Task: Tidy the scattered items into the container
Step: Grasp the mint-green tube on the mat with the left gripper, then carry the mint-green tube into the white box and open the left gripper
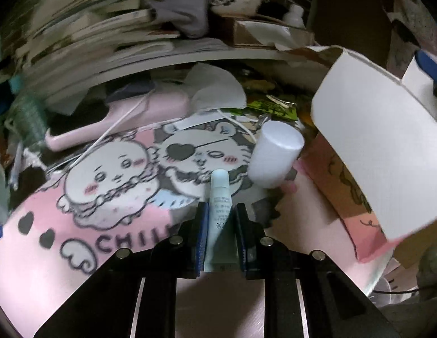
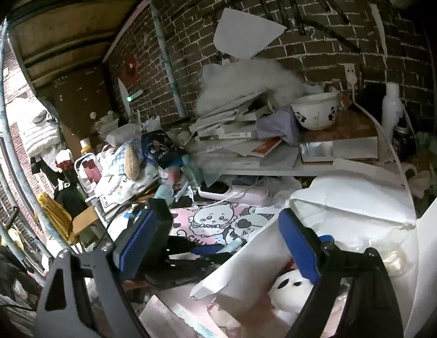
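Pinching a pale blue cream tube (image 1: 220, 197) lengthwise between its blue pads, our left gripper (image 1: 220, 211) holds it low over the pink cartoon desk mat (image 1: 77, 225) — cap pointing forward, so we judge it ready to be carried to the container. Just beyond the tube's cap lies a white cylindrical bottle (image 1: 274, 157) on its side, near the white cardboard box (image 1: 387, 152) that rises at right; we take that box for the container, since its flap stands open toward us. Our right gripper (image 2: 224, 239) hangs spread wide and empty over the box's near edge (image 2: 246, 270), with a white plush toy (image 2: 291, 287) already inside — perhaps steadying or waiting. Farther back lie a pink hairbrush (image 1: 120, 121), then a shelf stacked with books (image 2: 232, 118) and a panda bowl (image 2: 314, 112) against the brick wall (image 2: 317, 42).
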Demonstrator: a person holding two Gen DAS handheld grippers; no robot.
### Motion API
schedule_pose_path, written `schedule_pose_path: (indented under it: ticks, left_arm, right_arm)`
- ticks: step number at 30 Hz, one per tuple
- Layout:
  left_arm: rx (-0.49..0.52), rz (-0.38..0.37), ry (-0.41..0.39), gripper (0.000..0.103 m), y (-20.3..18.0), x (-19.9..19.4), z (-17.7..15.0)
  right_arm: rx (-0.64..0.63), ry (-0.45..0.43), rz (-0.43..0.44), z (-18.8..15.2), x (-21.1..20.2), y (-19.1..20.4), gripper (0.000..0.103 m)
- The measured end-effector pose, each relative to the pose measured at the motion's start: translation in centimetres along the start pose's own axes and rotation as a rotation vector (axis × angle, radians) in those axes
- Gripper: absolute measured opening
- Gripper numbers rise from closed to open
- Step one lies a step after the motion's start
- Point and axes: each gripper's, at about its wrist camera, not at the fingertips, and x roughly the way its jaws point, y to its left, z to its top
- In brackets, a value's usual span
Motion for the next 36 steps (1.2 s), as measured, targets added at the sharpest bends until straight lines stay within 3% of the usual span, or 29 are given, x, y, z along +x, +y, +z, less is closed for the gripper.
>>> schedule_pose_path:
  ticks: [7,12,15,19,22,30,36]
  left_arm:
    - [-0.015,-0.016,-0.053,0.014,2.1,-3.5,0.5]
    - [0.021,-0.014,-0.105,0.014,2.8,-7.1,2.9]
    - [0.040,-0.010,-0.135,0.014,3.1,-9.3,4.9]
    - [0.090,-0.055,-0.154,0.014,2.6,-11.5,7.7]
    - [0.161,-0.135,-0.139,0.014,0.7,-12.2,9.9]
    - [0.367,-0.359,-0.003,0.014,-8.4,-9.9,13.8]
    - [0.494,-0.411,0.126,0.014,-14.5,-6.9,15.2]
  right_arm:
    - [-0.059,0.023,-0.024,-1.0,0.8,2.5,0.087]
    - [-0.110,0.063,0.023,-2.1,2.1,4.9,0.087]
    - [-0.163,0.068,-0.044,-2.5,3.4,6.8,0.087]
    - [-0.233,0.085,-0.233,-3.4,5.9,8.4,0.087]
    - [-0.265,0.087,-0.285,-4.4,6.4,9.0,0.087]
    - [-0.335,0.086,-0.286,-6.4,5.1,9.8,0.095]
    - [-0.360,0.041,-0.253,-6.6,3.2,10.0,0.095]
